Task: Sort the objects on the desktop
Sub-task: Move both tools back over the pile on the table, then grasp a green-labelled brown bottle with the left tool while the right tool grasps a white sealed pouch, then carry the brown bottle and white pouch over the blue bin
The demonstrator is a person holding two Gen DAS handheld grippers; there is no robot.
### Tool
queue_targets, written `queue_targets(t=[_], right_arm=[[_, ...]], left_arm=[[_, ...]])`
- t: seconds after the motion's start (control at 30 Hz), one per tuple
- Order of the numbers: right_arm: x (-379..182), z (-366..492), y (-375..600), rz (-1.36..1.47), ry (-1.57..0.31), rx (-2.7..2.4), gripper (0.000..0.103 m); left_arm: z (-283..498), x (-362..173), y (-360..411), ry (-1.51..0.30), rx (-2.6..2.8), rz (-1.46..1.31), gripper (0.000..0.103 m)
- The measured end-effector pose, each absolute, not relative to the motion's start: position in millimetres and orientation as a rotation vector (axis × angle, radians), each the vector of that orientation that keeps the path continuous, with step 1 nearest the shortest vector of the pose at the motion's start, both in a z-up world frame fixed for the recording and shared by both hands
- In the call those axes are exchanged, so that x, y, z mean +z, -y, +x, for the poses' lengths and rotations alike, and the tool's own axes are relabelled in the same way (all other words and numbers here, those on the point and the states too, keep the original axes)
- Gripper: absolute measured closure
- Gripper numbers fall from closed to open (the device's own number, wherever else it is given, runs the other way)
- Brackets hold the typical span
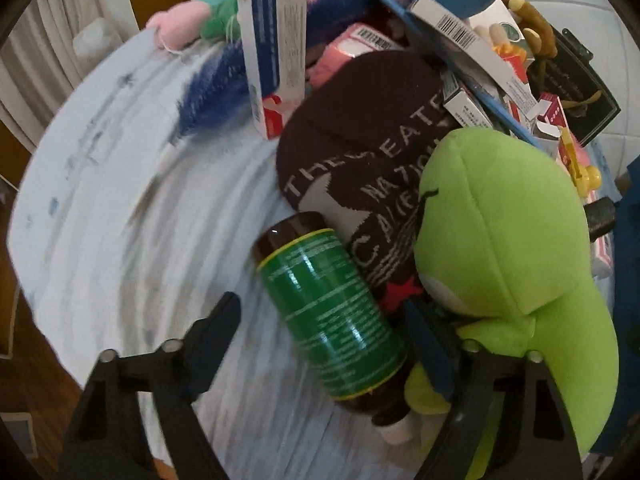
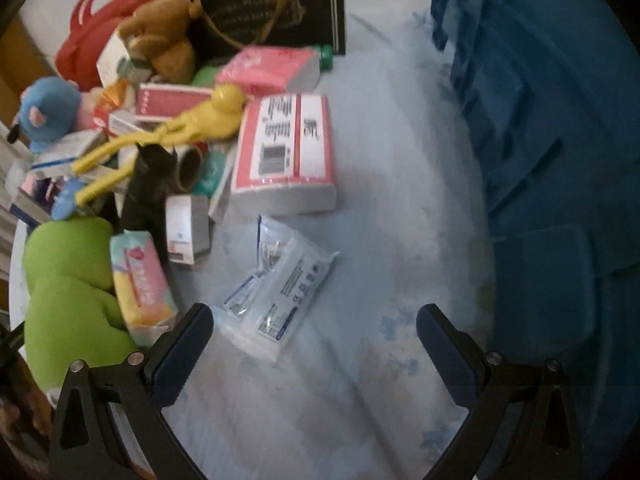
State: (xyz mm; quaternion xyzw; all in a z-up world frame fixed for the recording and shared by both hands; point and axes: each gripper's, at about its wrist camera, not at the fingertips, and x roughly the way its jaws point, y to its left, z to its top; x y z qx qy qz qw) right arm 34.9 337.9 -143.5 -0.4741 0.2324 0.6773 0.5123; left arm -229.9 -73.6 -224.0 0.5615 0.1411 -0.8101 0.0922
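Note:
A brown bottle with a green label (image 1: 332,316) lies on the pale blue cloth (image 1: 120,208) between the fingers of my left gripper (image 1: 322,314). The left pad stands clear of the bottle, so the gripper is open. A dark knitted hat with white lettering (image 1: 360,140) and a green plush (image 1: 500,248) press against the bottle's far side. My right gripper (image 2: 316,316) hangs open over the cloth with nothing held. A clear plastic packet (image 2: 276,296) lies just beyond its left finger (image 2: 188,340).
A heap fills the left of the right wrist view: pink tissue packs (image 2: 288,156), a yellow toy (image 2: 180,132), small boxes, a brown teddy (image 2: 160,32), a black box (image 2: 272,4). A blue crate (image 2: 540,120) stands on the right. An upright white-and-blue box (image 1: 276,60) stands behind the hat.

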Motion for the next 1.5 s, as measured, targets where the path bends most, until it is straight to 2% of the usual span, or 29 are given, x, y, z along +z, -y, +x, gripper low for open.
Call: queue_targets(t=[0.13,0.17,0.3,0.5,0.63,0.73,1.0,1.3,1.5], right_arm=[[-164.9,30.7,-351.3,-1.174,-0.608,1.597,0.000],[-171.7,29.4,-355.4,-1.182,-0.627,1.588,0.000],[-191.3,24.5,-365.5,-1.204,-0.676,1.562,0.000],[-213.9,16.0,-371.5,-1.218,-0.688,1.543,0.001],[-218.0,12.3,-363.4,-1.241,-0.600,1.525,0.050],[-208.8,12.5,-355.1,-1.244,-0.569,1.554,0.061],[-158.4,27.6,-317.1,-1.156,-0.484,1.646,0.062],[-26.0,10.5,-225.3,-0.880,-0.216,1.866,0.062],[56.9,32.2,-162.5,-0.676,-0.046,1.920,0.062]], left_arm=[[-228.0,-237.9,81.6,-0.454,-2.392,1.709,0.034],[-226.6,-241.5,84.5,-0.445,-2.375,1.728,0.040],[-220.4,-251.0,90.3,-0.273,-2.319,1.751,0.050],[-213.1,-257.4,88.1,-0.223,-2.348,1.762,0.051],[-203.6,-246.8,80.6,-0.188,-2.385,1.727,0.052],[-196.4,-223.4,74.0,-0.141,-2.433,1.651,0.052],[-184.4,-128.9,49.7,-0.049,-2.644,1.387,0.052],[-181.1,-26.5,-23.3,0.048,-2.977,1.141,0.052],[-170.9,26.3,-96.3,0.097,-3.212,0.997,0.052]])
